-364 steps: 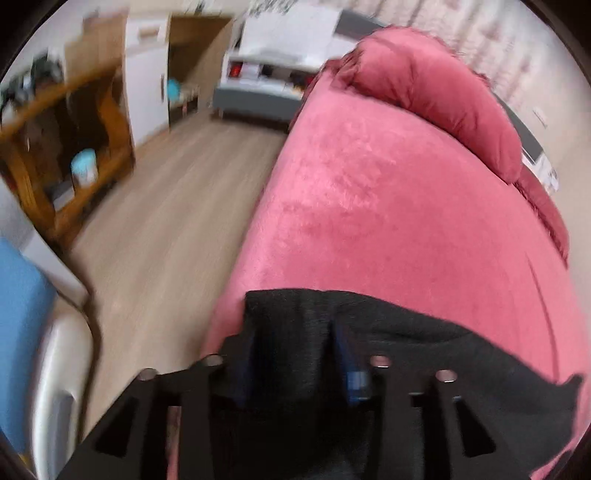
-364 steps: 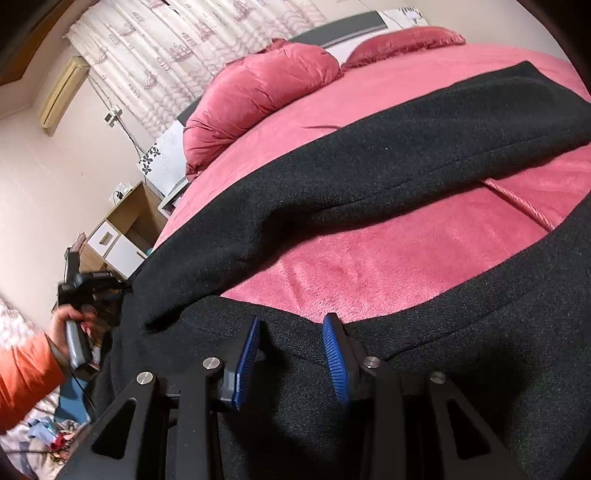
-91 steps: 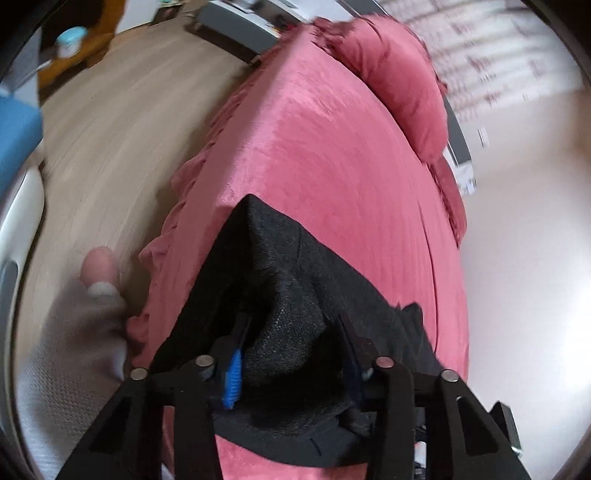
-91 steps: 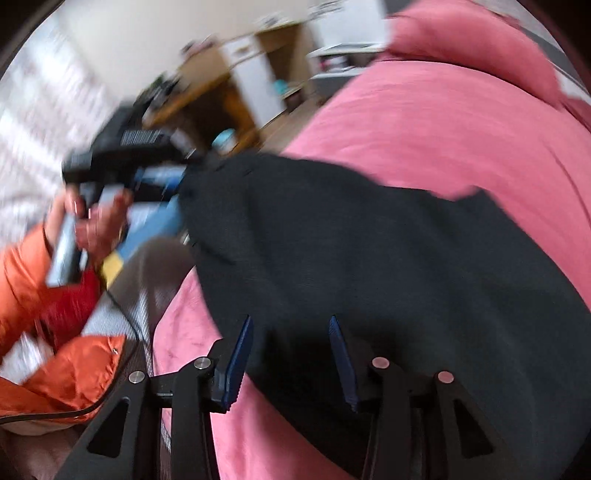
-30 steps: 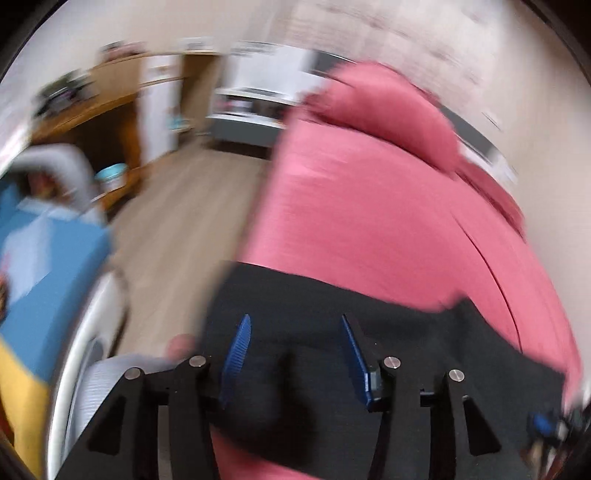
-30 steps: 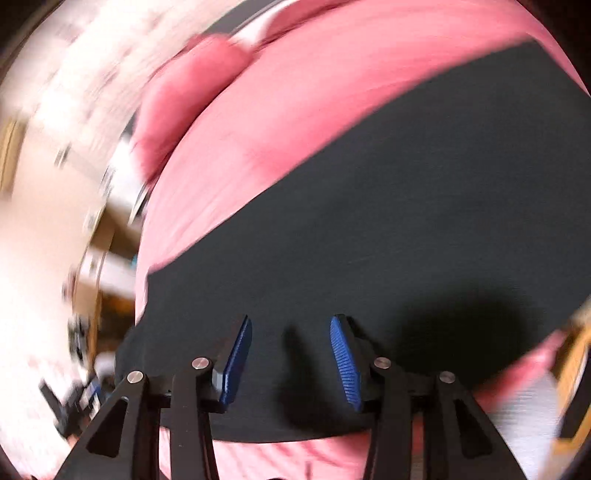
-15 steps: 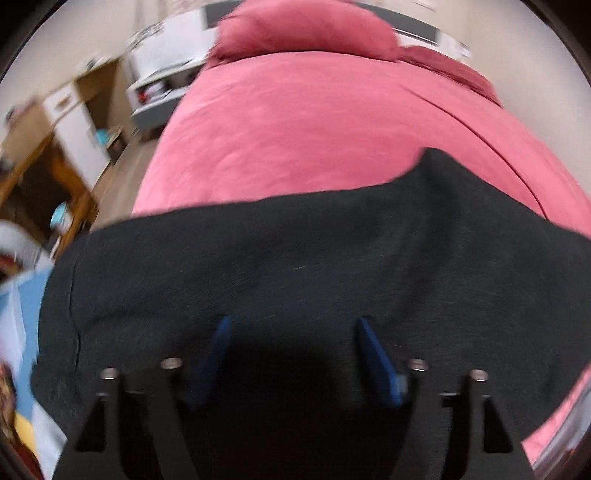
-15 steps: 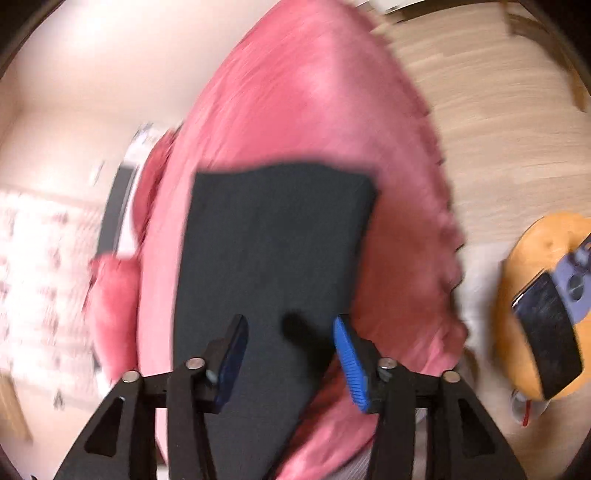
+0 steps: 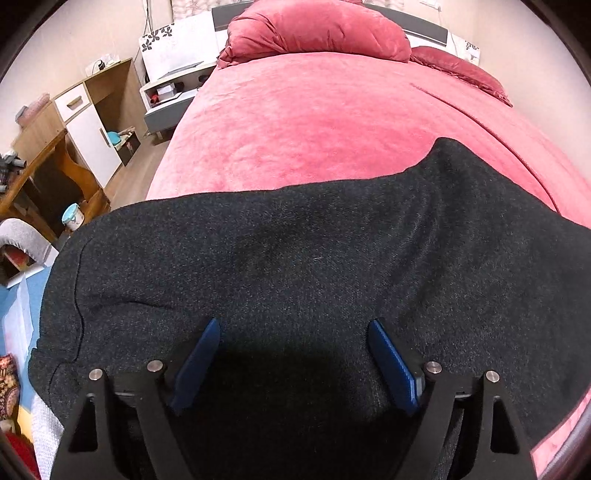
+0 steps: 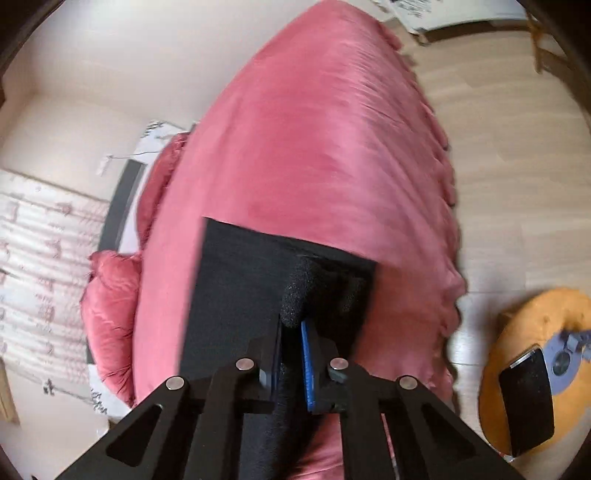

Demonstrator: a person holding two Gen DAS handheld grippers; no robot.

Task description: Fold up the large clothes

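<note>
A large black woollen garment (image 9: 295, 266) lies folded across the near end of a pink bed (image 9: 325, 122). My left gripper (image 9: 293, 328) is open, its blue pads spread wide just above the cloth, holding nothing. In the right wrist view the garment (image 10: 243, 280) shows as a dark rectangle on the bed (image 10: 314, 147). My right gripper (image 10: 293, 326) is shut on a bunched edge of the garment near its right corner, the cloth bulging up between the pads.
Pink pillows (image 9: 317, 29) lie at the bed head. A wooden desk and white cabinet (image 9: 85, 122) stand left of the bed, with a nightstand (image 9: 173, 96) behind. A yellow round stool (image 10: 532, 369) with a phone stands on the wood floor to the right.
My right gripper has shut on the garment's edge; half a second ago it was open. My left gripper has opened wider and stays over the cloth.
</note>
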